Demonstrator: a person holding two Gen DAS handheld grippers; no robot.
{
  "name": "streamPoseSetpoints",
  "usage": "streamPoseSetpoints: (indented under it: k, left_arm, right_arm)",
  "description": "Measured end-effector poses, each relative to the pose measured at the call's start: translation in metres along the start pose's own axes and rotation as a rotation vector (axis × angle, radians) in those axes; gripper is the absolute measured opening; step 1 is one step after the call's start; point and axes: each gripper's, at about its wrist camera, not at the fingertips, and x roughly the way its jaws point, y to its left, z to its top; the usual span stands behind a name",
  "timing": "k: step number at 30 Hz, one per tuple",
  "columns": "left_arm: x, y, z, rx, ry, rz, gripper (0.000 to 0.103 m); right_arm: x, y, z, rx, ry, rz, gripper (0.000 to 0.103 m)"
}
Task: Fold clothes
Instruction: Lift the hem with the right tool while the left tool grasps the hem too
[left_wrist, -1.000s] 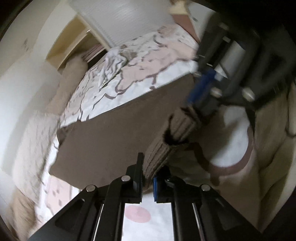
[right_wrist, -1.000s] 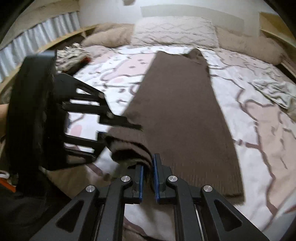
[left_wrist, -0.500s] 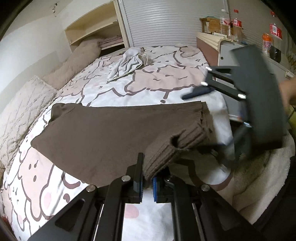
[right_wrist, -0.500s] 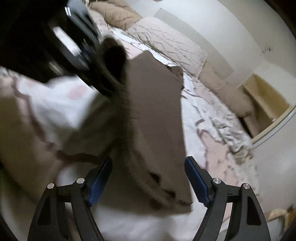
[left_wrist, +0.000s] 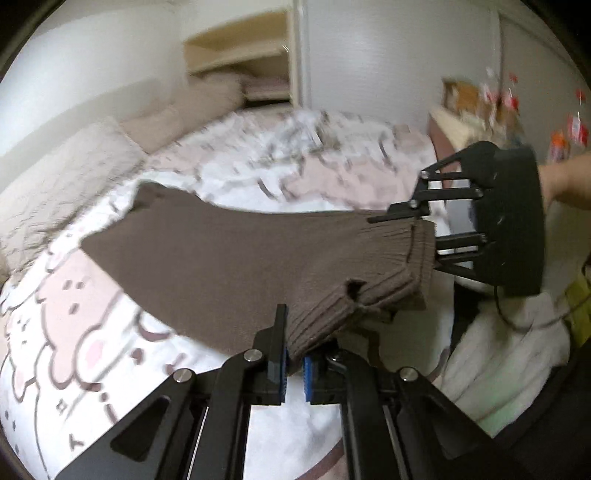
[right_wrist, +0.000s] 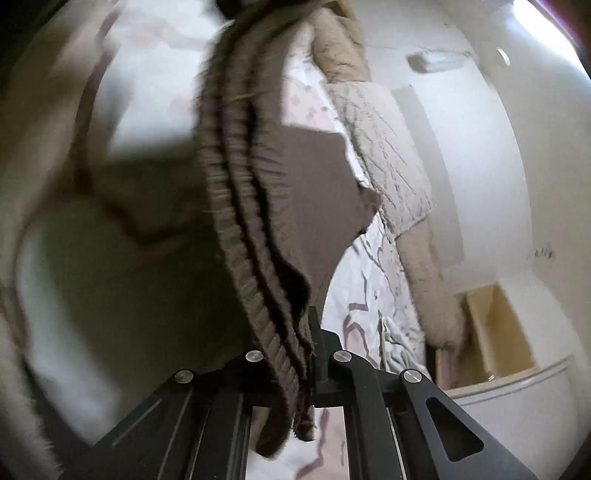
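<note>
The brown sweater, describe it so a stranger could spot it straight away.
On the bed with the pink cartoon cover, it is the long knitted brown sweater stretched across. Its ribbed hem is pinched by both grippers, left and right; the crumpled cloth beyond is white.

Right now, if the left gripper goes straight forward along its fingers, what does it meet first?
The brown knitted garment that the left gripper already clamps by its ribbed hem; beyond it probably the patterned bed cover, though depth is unclear.

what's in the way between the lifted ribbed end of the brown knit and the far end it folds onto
Nothing visible. Both tongs, left and right, are shut on the ribbed hem of the brown knit. The rest of it lies flat on the bedspread, with bare fabric up to its far end.
</note>
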Motion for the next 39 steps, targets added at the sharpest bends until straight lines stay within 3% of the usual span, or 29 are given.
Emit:
streamPoseSetpoints:
  k: [3,6,9,13,15,17,20,23,27,30,35,39]
  left_arm:
    - [-0.043,0.005,0.006,-0.029,-0.089,0.029,0.006]
    - [-0.087,0.001,0.006,-0.033,-0.159,0.046,0.006]
    - [-0.123,-0.013,0.0,-0.029,-0.179,0.042,0.006]
    - [-0.17,-0.048,-0.01,-0.018,-0.165,-0.024,0.006]
    - [-0.187,-0.062,-0.013,-0.042,-0.155,-0.097,0.006]
    - [-0.193,-0.07,-0.021,-0.101,-0.114,-0.18,0.006]
    - [-0.176,-0.079,-0.04,-0.132,-0.036,-0.208,0.006]
    - [-0.15,-0.076,-0.052,-0.158,0.017,-0.197,0.006]
    - [-0.135,-0.039,-0.033,-0.192,0.003,-0.133,0.006]
    - [-0.124,0.0,-0.014,-0.209,0.007,-0.105,0.007]
    - [-0.068,0.091,0.01,-0.298,0.107,-0.082,0.007]
    - [-0.015,0.15,0.014,-0.369,0.165,-0.054,0.007]
  right_arm:
    - [-0.032,-0.042,0.024,0.075,-0.036,-0.022,0.007]
    - [-0.069,-0.058,0.045,0.0,-0.104,-0.135,0.007]
    - [-0.109,-0.06,0.059,-0.055,-0.127,-0.143,0.007]
    - [-0.166,-0.056,0.064,-0.118,-0.106,-0.106,0.007]
    - [-0.202,-0.052,0.065,-0.15,-0.083,-0.073,0.007]
    - [-0.227,-0.047,0.064,-0.194,-0.068,-0.052,0.007]
    - [-0.24,-0.04,0.058,-0.181,-0.019,0.041,0.007]
    - [-0.223,-0.021,0.051,-0.173,0.009,0.114,0.007]
    - [-0.185,-0.011,0.054,-0.28,-0.026,0.028,0.006]
    - [-0.144,-0.041,0.068,-0.267,-0.019,0.046,0.007]
    - [-0.053,-0.1,0.115,-0.176,0.056,0.239,0.007]
    - [0.032,-0.125,0.146,-0.13,0.145,0.379,0.007]
